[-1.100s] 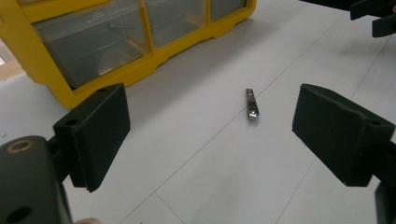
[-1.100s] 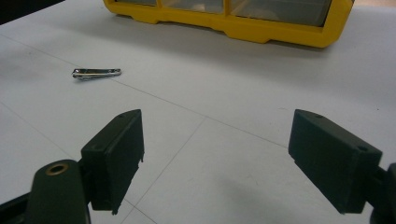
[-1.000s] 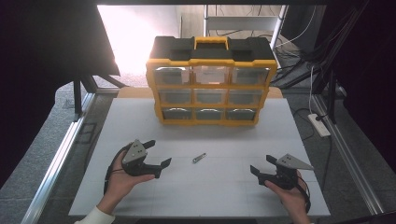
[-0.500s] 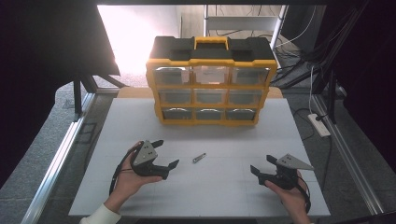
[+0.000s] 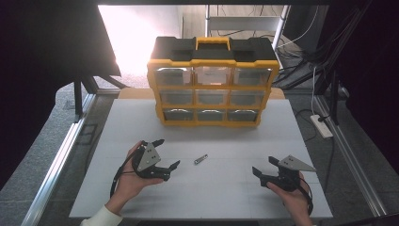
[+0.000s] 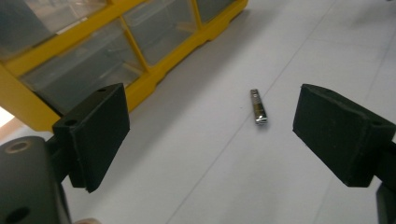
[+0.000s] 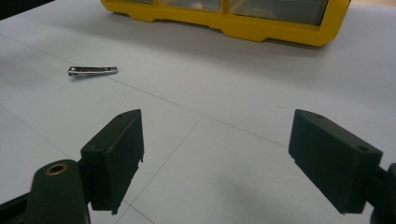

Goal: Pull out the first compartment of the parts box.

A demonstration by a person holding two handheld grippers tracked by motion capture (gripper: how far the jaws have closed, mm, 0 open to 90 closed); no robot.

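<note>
Matte white tabletop (image 5: 235, 197), faintly gridded, under a yellow plastic drawer organiser (image 5: 211, 80) with clear fronts. In front of that organiser, lying flat and untouched: small shiny metal nail clipper (image 5: 201, 159). Left gripper (image 5: 162, 153) near it, right gripper (image 5: 265, 166) farther off, both gaping. Risk, probably: thin, slick steel skidding off blunt black pads (image 6: 95, 135).

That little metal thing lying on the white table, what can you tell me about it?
It looks like a nail clipper: small, slim, shiny silver metal, with a lever arm lying flat along its body, so it appears folded shut. It lies flat on the white table, in front of the yellow drawer organizer and apart from it. Nothing touches it; the left hand-held gripper is nearest, jaws wide open.
</note>
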